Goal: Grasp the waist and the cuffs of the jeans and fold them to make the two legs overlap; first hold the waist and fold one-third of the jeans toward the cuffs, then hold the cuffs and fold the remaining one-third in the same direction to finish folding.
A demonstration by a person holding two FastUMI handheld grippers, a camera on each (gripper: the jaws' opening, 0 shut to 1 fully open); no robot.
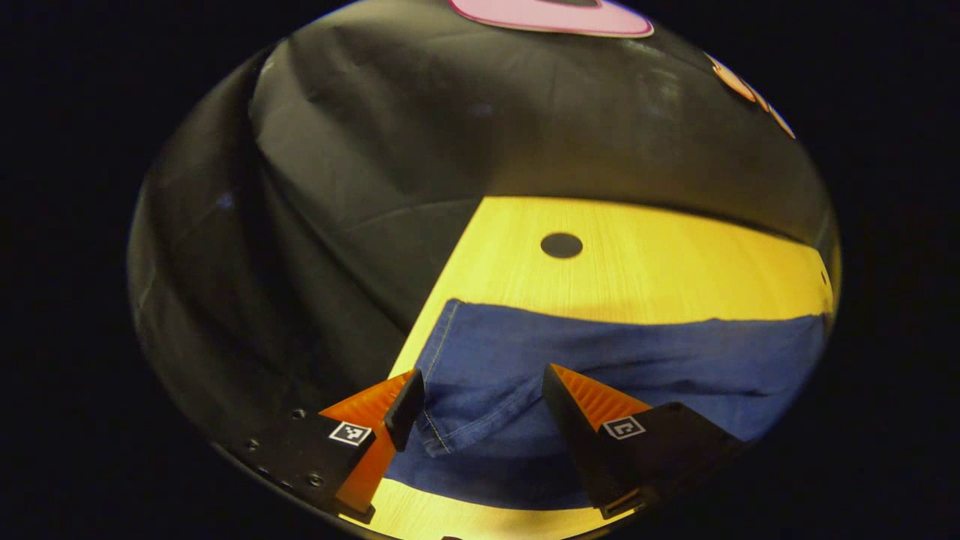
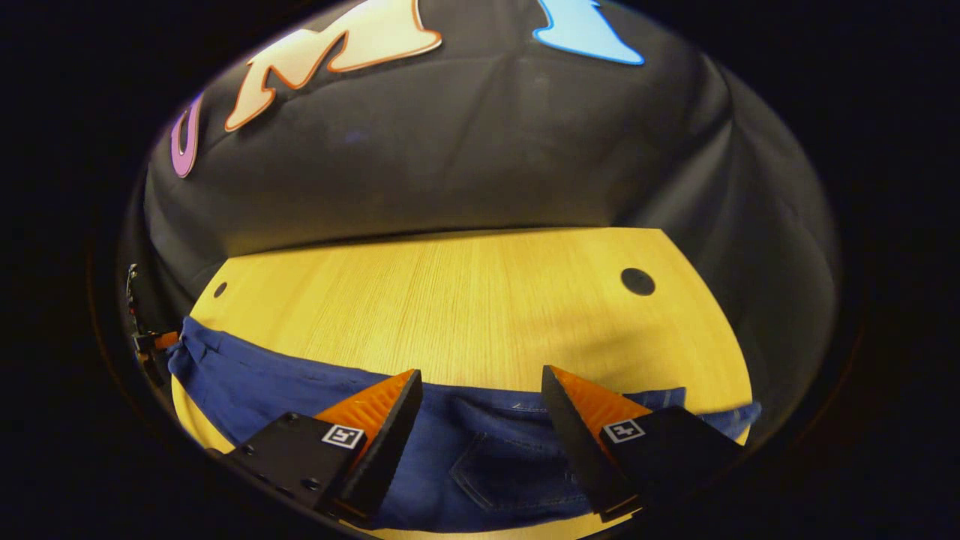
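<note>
Unbranded, with no legible writing: blue jeans [image 1: 600,352] flat on wooden desk [image 1: 637,277], under left hand-held gripper [image 1: 480,390] and right hand-held gripper [image 2: 480,390], both spread, grasping nothing.

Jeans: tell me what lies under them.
The jeans lie flat on the wooden table, which shows bare beyond their far edge. Anything beneath the denim itself is covered.

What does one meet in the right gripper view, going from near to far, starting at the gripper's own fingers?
Right gripper, jaws apart → jeans lying across the near part of the table → bare wooden table → dark round hole in the tabletop → black cloth wall of the booth.
</note>
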